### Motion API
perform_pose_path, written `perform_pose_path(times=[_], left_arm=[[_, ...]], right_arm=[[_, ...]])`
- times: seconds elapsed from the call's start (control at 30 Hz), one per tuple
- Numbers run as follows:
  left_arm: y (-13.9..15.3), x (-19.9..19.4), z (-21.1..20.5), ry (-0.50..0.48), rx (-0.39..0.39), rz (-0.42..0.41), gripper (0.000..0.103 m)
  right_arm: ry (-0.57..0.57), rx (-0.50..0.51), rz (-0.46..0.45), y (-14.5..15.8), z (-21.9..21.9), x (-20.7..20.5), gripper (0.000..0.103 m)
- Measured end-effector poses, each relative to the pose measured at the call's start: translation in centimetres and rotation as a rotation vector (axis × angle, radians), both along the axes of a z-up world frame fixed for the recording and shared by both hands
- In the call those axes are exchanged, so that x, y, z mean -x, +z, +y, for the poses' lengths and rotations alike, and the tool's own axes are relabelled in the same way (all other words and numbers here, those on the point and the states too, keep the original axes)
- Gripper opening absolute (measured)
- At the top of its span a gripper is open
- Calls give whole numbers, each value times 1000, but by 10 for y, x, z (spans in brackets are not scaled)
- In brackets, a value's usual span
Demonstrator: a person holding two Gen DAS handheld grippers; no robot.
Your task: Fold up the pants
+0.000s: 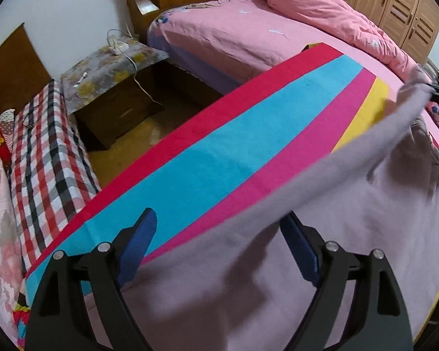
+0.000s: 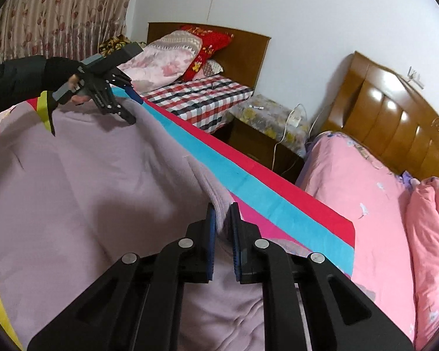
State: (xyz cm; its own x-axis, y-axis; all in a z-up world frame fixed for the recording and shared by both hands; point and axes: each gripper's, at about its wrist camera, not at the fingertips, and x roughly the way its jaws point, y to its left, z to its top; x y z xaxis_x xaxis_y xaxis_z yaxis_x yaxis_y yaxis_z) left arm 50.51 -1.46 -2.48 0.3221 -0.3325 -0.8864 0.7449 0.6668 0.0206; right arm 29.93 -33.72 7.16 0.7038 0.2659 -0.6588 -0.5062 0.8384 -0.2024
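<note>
the right gripper (image 2: 223,228) has its blue pads (image 2: 211,235) drawn close together with a raised fold of the pants (image 2: 87,181) pinched between them, the lilac edge standing up out of the gap. the left gripper (image 1: 216,234) is spread wide; in its own view one blue pad (image 1: 140,239) stands clear over the striped cloth (image 1: 219,146), while the other is partly hidden behind a lifted edge of the pants (image 1: 336,234) that runs across between the fingers, and no pad is pressed on the fabric. in the right wrist view the left gripper (image 2: 133,108) shows at the far end of the pants, held by a hand (image 2: 76,89) in a black sleeve, just over the fabric's upper edge. the pants lie spread over the striped cloth on the bed (image 2: 374,204), their long edge raised in a ridge from the right gripper toward the left one; red, cyan, magenta and yellow bands of the cloth show beyond that edge. beside it sits a pink quilt (image 1: 322,8) bunched near a wooden headboard (image 2: 395,117). across a gap stand a nightstand (image 1: 111,87) with a flowered cover and a white cable, and a second bed (image 2: 202,96) with a checked sheet and a red pillow (image 2: 207,46).
</note>
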Motion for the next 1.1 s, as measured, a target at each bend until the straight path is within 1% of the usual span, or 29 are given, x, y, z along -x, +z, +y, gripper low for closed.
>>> perform_pose_path(times=[0.07, 0.1, 0.13, 0.17, 0.2, 0.23, 0.3, 0.33, 0.37, 0.4, 0.43, 0.47, 0.5, 0.53, 0.6, 0.67, 0.73, 0.8, 0.83, 0.87, 0.9, 0.97, 1.0, 1.07, 1.1], left_arm=[[1, 7, 4, -3, 1, 24, 85], [2, 15, 6, -17, -11, 37, 69], [3, 24, 8, -27, -29, 24, 35], [6, 33, 11, -27, -39, 9, 22], [10, 43, 14, -20, -45, -26, 16], [20, 60, 19, -11, -41, -76, 14], [38, 87, 26, 8, -26, -160, 13], [53, 111, 30, 18, -21, -234, 13], [62, 129, 32, 24, -25, -283, 13], [73, 155, 34, 27, -35, -348, 13], [80, 174, 34, 27, -48, -394, 13], [87, 207, 34, 24, -73, -461, 13], [91, 230, 34, 21, -86, -499, 13], [94, 263, 36, 20, -95, -542, 13], [94, 305, 40, 28, -95, -583, 13], [85, 348, 42, 36, -101, -615, 13], [72, 383, 40, 43, -113, -630, 13], [51, 410, 37, 55, -129, -623, 14], [42, 418, 36, 64, -134, -612, 16], [29, 425, 34, 82, -133, -581, 16], [21, 429, 34, 97, -130, -567, 16], [0, 434, 36, 140, -123, -525, 16], [-6, 432, 37, 162, -110, -504, 16], [-12, 426, 40, 205, -74, -471, 17], [-13, 426, 41, 228, -55, -459, 17]], right_arm=[[-16, -12, -4, 2, 1, 10, 12], [-31, -16, -2, 3, 4, 14, 12], [-48, -13, -3, 2, 7, 15, 12], [-65, -4, -11, 2, 10, 20, 12], [-82, 1, -11, 1, 12, 21, 12], [-98, 8, -12, 1, 15, 22, 12], [-129, 11, -25, 6, 18, 30, 12], [-142, 10, -33, 8, 18, 35, 12], [-158, 5, -47, 12, 18, 42, 12], [-168, -7, -61, 17, 18, 51, 12], [-173, -18, -75, 21, 18, 59, 12], [-177, -30, -95, 26, 18, 72, 12], [-180, -41, -113, 30, 19, 87, 12], [-184, -52, -126, 33, 19, 102, 12], [-185, -66, -145, 32, 19, 134, 12], [-188, -63, -149, 25, 20, 164, 12], [-206, -68, -141, 11, 21, 195, 12], [-227, -88, -112, -9, 20, 220, 12], [-241, -103, -97, -19, 18, 229, 12], [-250, -119, -83, -26, 16, 234, 12], [-260, -139, -63, -38, 15, 241, 12], [-272, -141, -34, -58, 17, 251, 12], [-277, -129, -15, -69, 22, 254, 12], [-287, -113, -4, -81, 27, 257, 12], [-298, -121, -3, -83, 27, 258, 12]])
